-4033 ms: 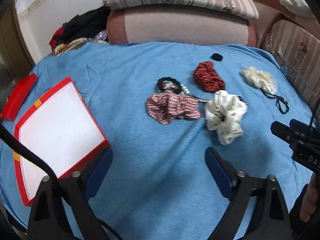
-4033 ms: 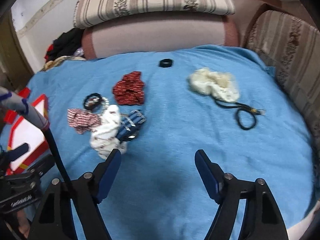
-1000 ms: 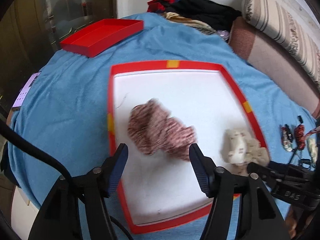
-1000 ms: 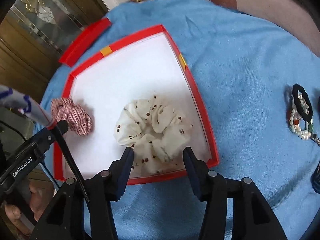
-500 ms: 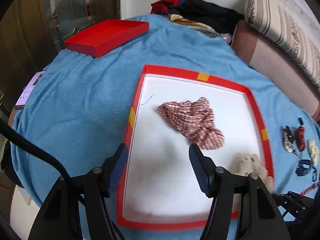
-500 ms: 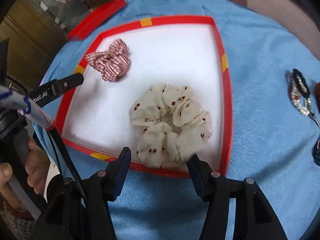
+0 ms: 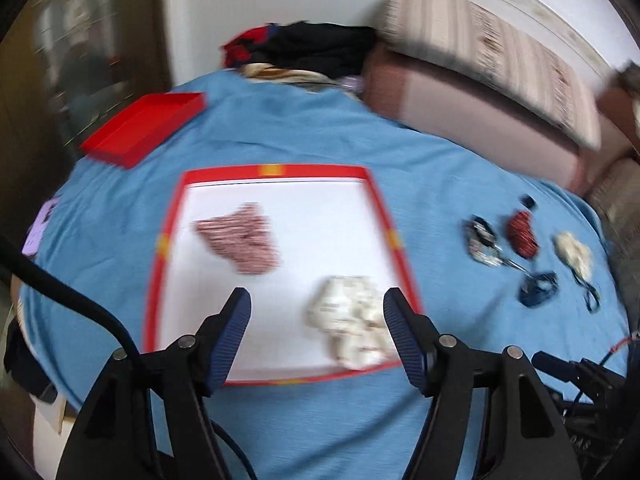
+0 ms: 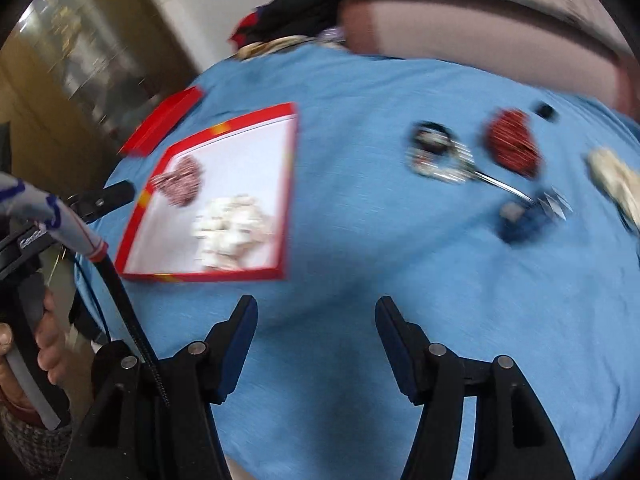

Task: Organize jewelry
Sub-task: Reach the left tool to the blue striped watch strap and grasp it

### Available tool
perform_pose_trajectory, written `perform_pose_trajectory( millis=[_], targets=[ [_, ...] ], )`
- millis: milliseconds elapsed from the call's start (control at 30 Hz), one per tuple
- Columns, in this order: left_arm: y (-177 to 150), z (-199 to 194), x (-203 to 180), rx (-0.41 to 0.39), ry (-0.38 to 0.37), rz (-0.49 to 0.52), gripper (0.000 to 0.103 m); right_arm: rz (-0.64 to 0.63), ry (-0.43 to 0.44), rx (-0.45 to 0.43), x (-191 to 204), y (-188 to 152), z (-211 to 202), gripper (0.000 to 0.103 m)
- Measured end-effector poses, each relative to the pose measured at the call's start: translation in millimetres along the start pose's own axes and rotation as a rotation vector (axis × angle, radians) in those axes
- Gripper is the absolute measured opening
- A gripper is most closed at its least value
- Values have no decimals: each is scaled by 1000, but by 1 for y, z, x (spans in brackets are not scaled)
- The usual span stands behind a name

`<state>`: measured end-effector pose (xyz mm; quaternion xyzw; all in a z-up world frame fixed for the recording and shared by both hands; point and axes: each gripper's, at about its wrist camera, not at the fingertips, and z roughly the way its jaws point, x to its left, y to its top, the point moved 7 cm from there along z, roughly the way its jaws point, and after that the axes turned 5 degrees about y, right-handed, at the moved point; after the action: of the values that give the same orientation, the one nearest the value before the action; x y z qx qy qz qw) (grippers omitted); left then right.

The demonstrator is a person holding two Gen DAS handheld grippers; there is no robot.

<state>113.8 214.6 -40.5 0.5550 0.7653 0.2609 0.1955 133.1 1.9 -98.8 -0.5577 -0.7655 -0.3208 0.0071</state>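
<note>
A red-rimmed white tray (image 7: 320,220) lies on the blue cloth. Inside it are a pink plaid scrunchie (image 7: 240,240) and a white spotted scrunchie (image 7: 348,328). My left gripper (image 7: 316,312) hovers above the tray's near edge, its jaws opening, with nothing gripped. My right gripper (image 8: 316,312) hangs over bare blue cloth to the right of the tray (image 8: 248,152), also opening and empty. To the right on the cloth lie a black hair tie with a bead bracelet (image 8: 432,148), a dark red scrunchie (image 8: 512,144), a blue scrunchie (image 8: 520,220) and a cream scrunchie (image 8: 616,184).
A red lid (image 7: 144,130) lies beyond the tray at the cloth's far left corner. Striped cushions (image 7: 480,48) and a heap of clothes (image 7: 312,52) line the back. A small black ring (image 8: 546,111) sits behind the red scrunchie. A person's hand (image 8: 44,344) holds the left tool.
Both grippers have drawn back and up from the tray, jaws wider. The two scrunchies now lie free in it. The right view has swung toward the loose items.
</note>
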Motion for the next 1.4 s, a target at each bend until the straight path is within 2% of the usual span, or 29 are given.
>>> perform_pose_trajectory(
  millis=[200, 333, 733, 867, 1067, 1133, 1167, 1200, 1400],
  targets=[
    [-6, 4, -78, 25, -96, 106, 68, 166, -100, -88, -87, -17, -44, 66],
    [-13, 12, -123, 50, -166, 159, 68, 243, -149, -129, -128, -19, -62, 66],
    [-38, 53, -259, 122, -362, 357, 68, 360, -195, -193, -205, -5, -76, 66],
    [-39, 72, -291, 140, -392, 390, 68, 379, -173, -208, -221, 8, -73, 66],
    [-37, 94, -322, 148, -422, 403, 67, 363, -160, -225, -233, 46, -66, 66],
    [-38, 99, -326, 165, -437, 395, 52, 352, -145, -227, -231, 58, -62, 66],
    [-39, 101, -328, 180, -443, 392, 34, 345, -137, -225, -230, 62, -59, 66],
    [-41, 104, -329, 202, -452, 388, 27, 335, -124, -222, -227, 68, -54, 66],
    [-37, 100, -303, 219, -485, 292, 23, 294, -40, -182, -212, 102, -11, 66]
  ],
)
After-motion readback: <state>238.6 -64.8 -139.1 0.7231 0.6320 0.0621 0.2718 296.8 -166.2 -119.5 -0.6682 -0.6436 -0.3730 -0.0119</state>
